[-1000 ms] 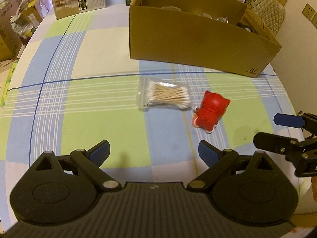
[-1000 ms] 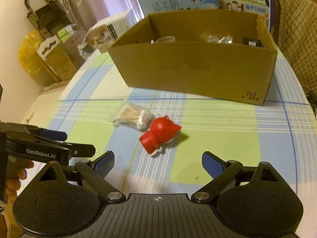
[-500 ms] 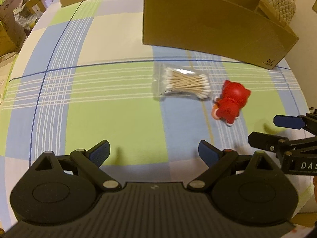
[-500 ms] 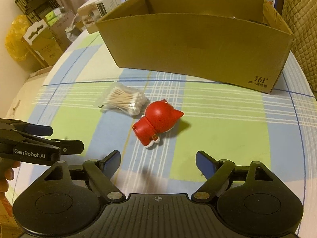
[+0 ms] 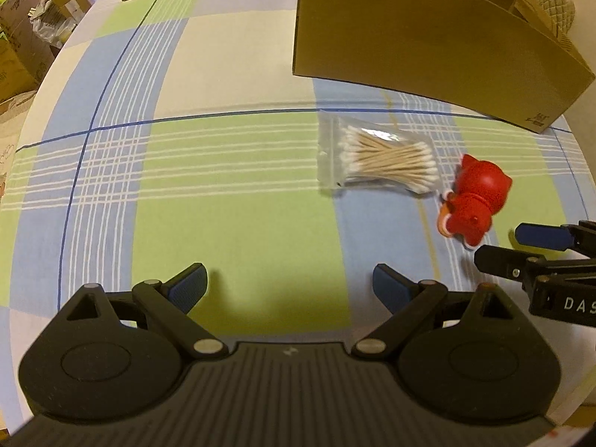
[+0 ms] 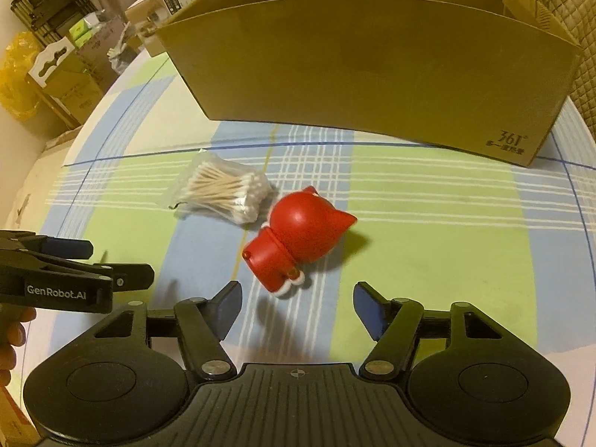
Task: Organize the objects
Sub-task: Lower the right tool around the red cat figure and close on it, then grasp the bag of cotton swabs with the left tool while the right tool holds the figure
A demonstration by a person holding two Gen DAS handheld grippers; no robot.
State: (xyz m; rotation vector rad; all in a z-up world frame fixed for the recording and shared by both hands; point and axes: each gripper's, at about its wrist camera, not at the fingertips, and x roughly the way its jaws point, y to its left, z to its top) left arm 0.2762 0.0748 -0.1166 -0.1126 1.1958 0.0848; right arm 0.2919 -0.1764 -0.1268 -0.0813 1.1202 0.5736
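Checked tablecloth (image 5: 231, 201) in green and blue, with a big cardboard box (image 6: 372, 70) at the back. Your red cat figurine (image 6: 298, 242) is lying on its side, just beside the bag of cotton swabs (image 5: 380, 156). Your right gripper (image 6: 296, 311) has been closing its jaws a bit, but nothing's between them yet; the toy sits just ahead. Your left gripper (image 5: 288, 285) is spread wide over bare cloth, holding nothing.

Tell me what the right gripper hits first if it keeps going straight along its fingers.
Most likely the red cat figurine, lying on its side just ahead of the right gripper, whose open fingers have just been closing with nothing between them. Depth is uncertain.
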